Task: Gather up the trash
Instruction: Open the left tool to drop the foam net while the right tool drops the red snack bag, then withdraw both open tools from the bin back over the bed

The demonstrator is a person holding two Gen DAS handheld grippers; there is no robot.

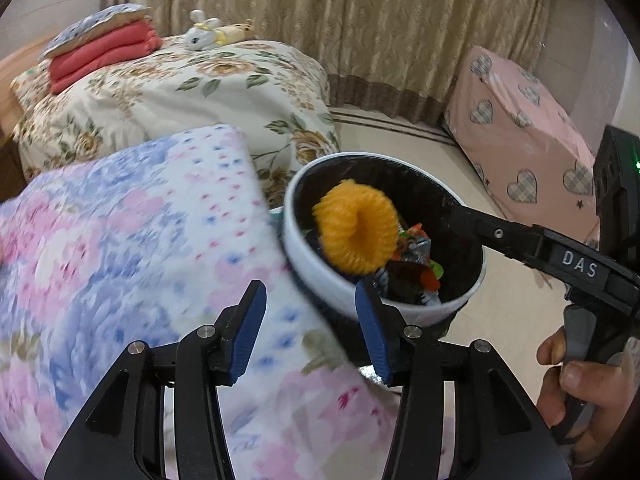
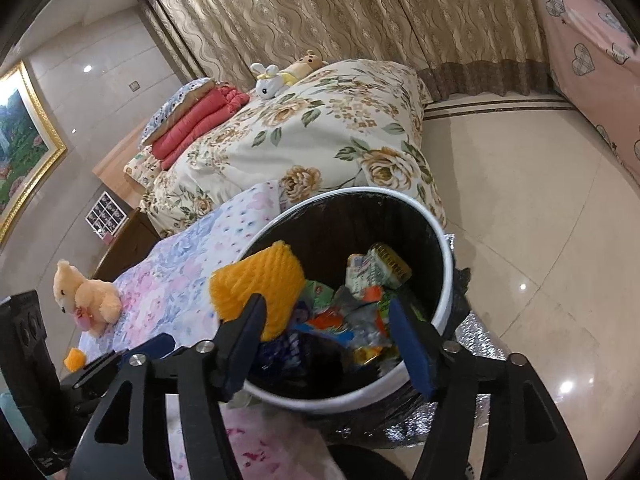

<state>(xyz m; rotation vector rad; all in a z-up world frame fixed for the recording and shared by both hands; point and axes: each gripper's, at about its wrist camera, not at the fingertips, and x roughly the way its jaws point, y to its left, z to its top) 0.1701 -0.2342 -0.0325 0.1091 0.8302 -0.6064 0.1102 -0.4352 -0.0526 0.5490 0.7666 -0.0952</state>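
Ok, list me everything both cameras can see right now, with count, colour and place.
Foam net sleeve: one, orange, over the bin opening.
Round trash bin: one, white rim, black liner, beside the bed.
Crumpled wrappers: several, mixed colours, inside the bin.
Second foam piece: one, orange, on the pastel floral blanket.
Teddy bear: one, beige, on that blanket.
Rabbit plush: one, white, on the rose-print quilt.
Folded bedding: one stack, red, at the bed's head.
Left gripper: open, empty.
Right gripper: open, over the bin.
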